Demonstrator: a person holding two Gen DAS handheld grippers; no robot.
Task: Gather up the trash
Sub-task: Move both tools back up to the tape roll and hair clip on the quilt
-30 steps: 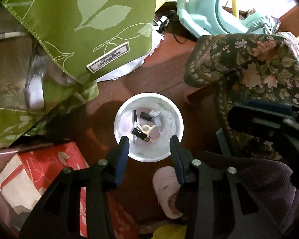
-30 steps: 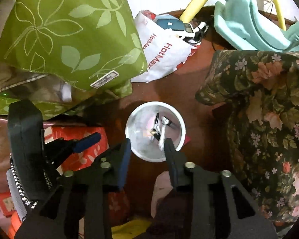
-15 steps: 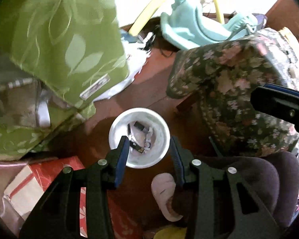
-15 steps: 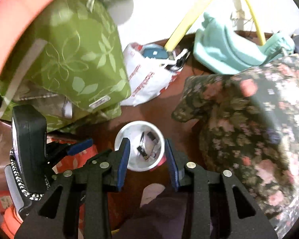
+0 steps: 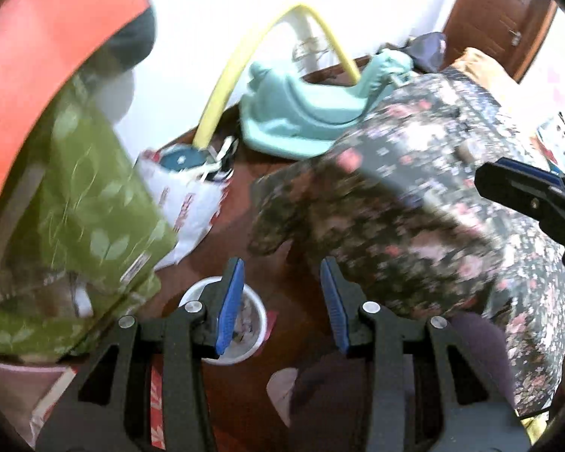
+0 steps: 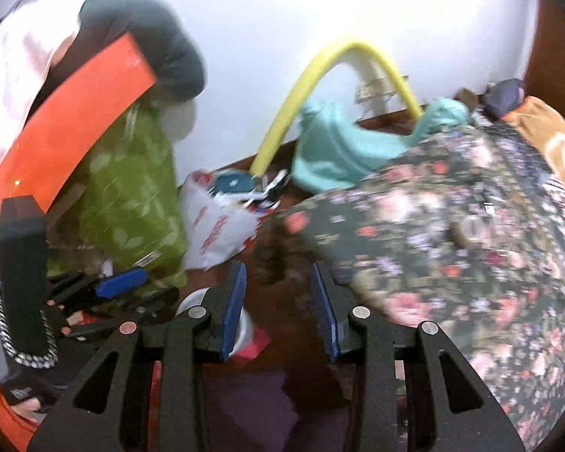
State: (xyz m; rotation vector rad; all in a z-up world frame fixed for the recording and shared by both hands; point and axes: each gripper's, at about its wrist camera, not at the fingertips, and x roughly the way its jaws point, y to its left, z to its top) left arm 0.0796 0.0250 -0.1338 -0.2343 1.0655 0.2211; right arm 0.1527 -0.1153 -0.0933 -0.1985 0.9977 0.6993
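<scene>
A white round bin point(image 5: 250, 324) with small bits of trash inside stands on the dark wooden floor, partly hidden behind my left gripper's left finger. My left gripper point(image 5: 280, 277) is open and empty, raised above and beyond the bin. In the right wrist view the bin point(image 6: 246, 329) shows only as a sliver behind the left finger. My right gripper point(image 6: 277, 278) is open and empty, also high above the floor. The left gripper point(image 6: 120, 286) shows at the left of the right wrist view, and the right gripper point(image 5: 527, 196) at the right of the left wrist view.
A floral-covered bed point(image 5: 433, 218) fills the right. A green leaf-print bag point(image 5: 94, 203), a white plastic bag point(image 5: 192, 203), a teal plastic seat point(image 5: 305, 113) and a yellow hose point(image 5: 229, 75) lie by the wall. An orange band point(image 6: 75, 124) is at upper left.
Both grippers have lifted and tilted up away from the bin, which has slid down and left in both views. The wall, bed and door now show. Both stay open.
</scene>
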